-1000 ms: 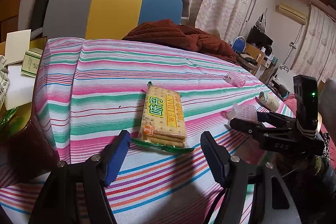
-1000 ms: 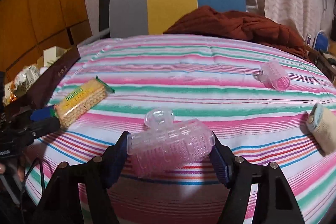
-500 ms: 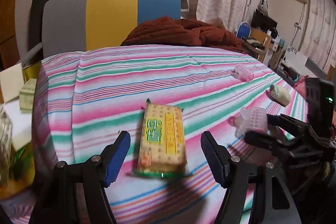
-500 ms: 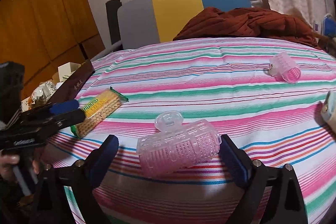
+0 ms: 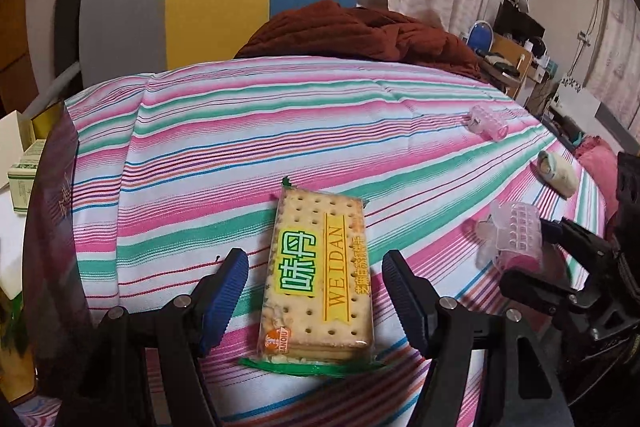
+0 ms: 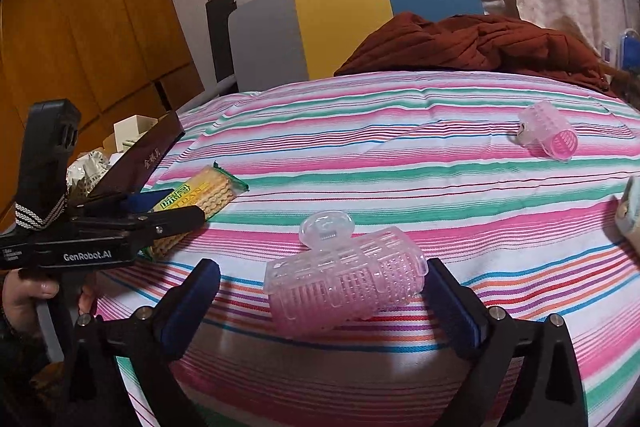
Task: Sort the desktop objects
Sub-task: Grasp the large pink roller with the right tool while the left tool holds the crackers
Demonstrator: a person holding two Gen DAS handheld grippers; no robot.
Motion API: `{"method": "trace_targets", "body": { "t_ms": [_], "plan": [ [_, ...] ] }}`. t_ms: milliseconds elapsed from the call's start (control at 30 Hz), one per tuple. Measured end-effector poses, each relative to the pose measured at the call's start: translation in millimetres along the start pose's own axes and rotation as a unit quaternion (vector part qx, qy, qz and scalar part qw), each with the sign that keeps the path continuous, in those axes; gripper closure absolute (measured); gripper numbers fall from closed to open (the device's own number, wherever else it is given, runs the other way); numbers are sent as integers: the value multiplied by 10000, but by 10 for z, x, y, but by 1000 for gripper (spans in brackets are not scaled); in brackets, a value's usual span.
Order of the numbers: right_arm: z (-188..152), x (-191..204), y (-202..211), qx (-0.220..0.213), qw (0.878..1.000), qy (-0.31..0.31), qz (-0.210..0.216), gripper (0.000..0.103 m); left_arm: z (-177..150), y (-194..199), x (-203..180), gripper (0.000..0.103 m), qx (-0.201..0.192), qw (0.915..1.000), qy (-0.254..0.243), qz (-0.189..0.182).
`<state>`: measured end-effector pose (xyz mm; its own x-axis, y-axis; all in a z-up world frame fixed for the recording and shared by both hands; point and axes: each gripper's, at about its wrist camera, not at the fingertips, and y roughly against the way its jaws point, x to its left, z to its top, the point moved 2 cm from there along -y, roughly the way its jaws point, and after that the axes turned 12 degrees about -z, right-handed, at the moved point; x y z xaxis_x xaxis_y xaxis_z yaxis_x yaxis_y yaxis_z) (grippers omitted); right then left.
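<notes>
Striped cloth (image 5: pixel 248 131) covers the work surface; a tri-colour chair (image 5: pixel 216 3) and a brown garment (image 5: pixel 360 31) sit at its far edge, curtains behind.

Progress: judge the sort as barely begun. Four loose items lie on the cloth, none of them in a container.

- Cracker pack (image 5: pixel 318 271): flat on the cloth, between the fingers of your left gripper (image 5: pixel 316 291). The fingers stand apart, with a gap on each side of the pack; no contact is visible.
- Near roller (image 6: pixel 344 287): pink, lying on its side between the fingers of your right gripper (image 6: pixel 324 307). These fingers are also spread. The right-hand pad (image 6: pixel 452 303) is just beside the roller's end, and whether it touches cannot be told; the left-hand pad stands clear.
- Far roller (image 6: pixel 550 133): well apart, toward the far right of the cloth.
- Pale bundle (image 5: pixel 558 173): near the right edge; what it is cannot be told.

Containers: a dark open box (image 6: pixel 148 155) stands at the left edge of the surface. It holds small cartons (image 5: pixel 24 175) and crumpled packets (image 6: pixel 90 167); the rest of its contents is hidden. No second container is in view, so the rollers' destination cannot be determined.

Remaining, by this estimate: grip, carry and place all four items.
</notes>
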<state>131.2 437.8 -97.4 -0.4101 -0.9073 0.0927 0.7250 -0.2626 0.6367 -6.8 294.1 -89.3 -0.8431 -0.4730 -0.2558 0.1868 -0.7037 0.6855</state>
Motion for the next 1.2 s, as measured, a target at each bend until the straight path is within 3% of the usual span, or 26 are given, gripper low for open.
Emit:
{"method": "trace_targets", "body": {
  "t_ms": [167, 333, 500, 667, 1000, 1067, 1200],
  "plan": [
    [2, 14, -5, 16, 9999, 59, -85, 2, -10, -22, -11, 23, 63, 9999, -50, -82],
    [0, 59, -10, 76, 9990, 284, -337, 2, -4, -48, -44, 22, 108, 9999, -130, -3],
    [-2, 22, -6, 51, 9993, 204, -299, 3, -6, -53, -44, 22, 89, 9999, -138, 6],
    [-13, -18, 10, -30, 9993, 100, -355, 18, 2, -48, -20, 22, 33, 9999, -78, -73],
    [-14, -49, 67, -186, 9997, -35, -139, 20, -2, -49, -29, 22, 32, 9999, -124, -26],
    [-16, -26, 74, -231, 9995, 34, -192, 32, -5, -49, -34, 22, 33, 9999, -143, -2],
    [-26, 19, 79, -271, 9992, 171, -251, 32, -7, -49, -39, 23, 25, 9999, -165, 25]
  ]
}}
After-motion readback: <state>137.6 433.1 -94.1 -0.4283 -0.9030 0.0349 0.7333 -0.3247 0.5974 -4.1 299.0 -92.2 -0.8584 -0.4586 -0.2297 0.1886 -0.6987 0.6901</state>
